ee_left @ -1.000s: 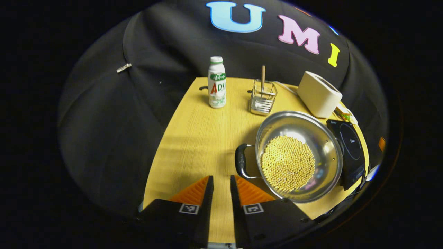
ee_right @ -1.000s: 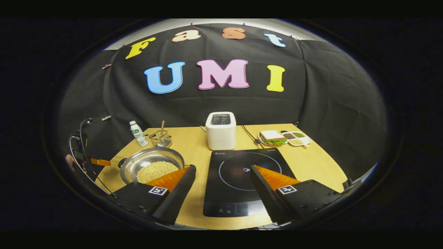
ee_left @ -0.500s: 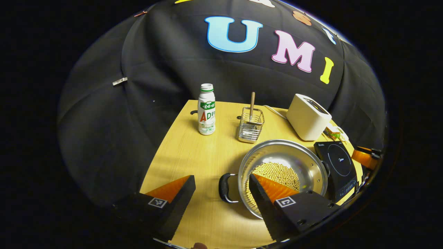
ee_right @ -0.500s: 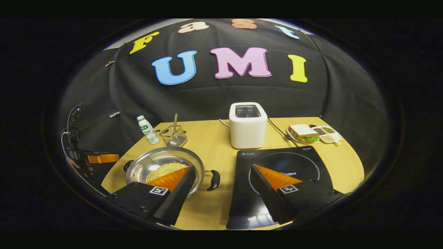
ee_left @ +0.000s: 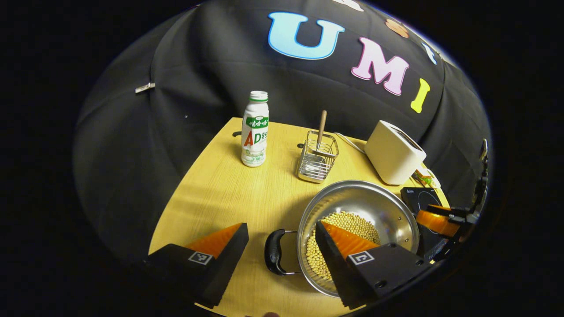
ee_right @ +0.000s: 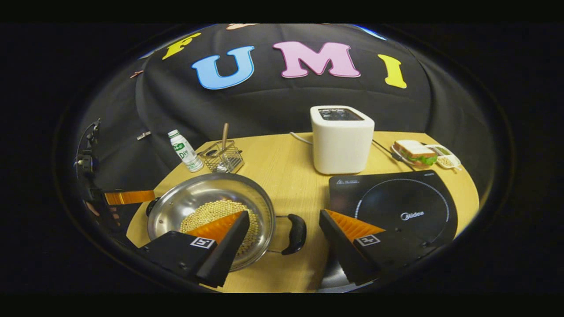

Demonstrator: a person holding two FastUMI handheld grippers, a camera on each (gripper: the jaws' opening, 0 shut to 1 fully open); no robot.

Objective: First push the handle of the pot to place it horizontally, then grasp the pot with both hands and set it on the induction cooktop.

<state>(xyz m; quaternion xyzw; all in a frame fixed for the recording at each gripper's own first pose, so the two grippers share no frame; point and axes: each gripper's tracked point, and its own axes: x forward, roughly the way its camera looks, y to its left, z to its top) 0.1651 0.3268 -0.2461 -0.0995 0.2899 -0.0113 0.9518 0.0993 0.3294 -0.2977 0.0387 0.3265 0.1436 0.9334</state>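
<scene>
steel pot (ee_left: 365,207) handles now sit between open jaws.

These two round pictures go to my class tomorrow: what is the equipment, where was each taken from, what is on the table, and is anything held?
A person holds a two-finger gripper in each hand, each carrying a camera. In the left gripper view, the left gripper is open, its fingers either side of the pot's near handle. In the right gripper view, the right gripper is open around the other handle. Nothing is held. The pot holds beans. The table also carries an induction cooktop, toaster, bottle, wire basket and sandwich.
</scene>
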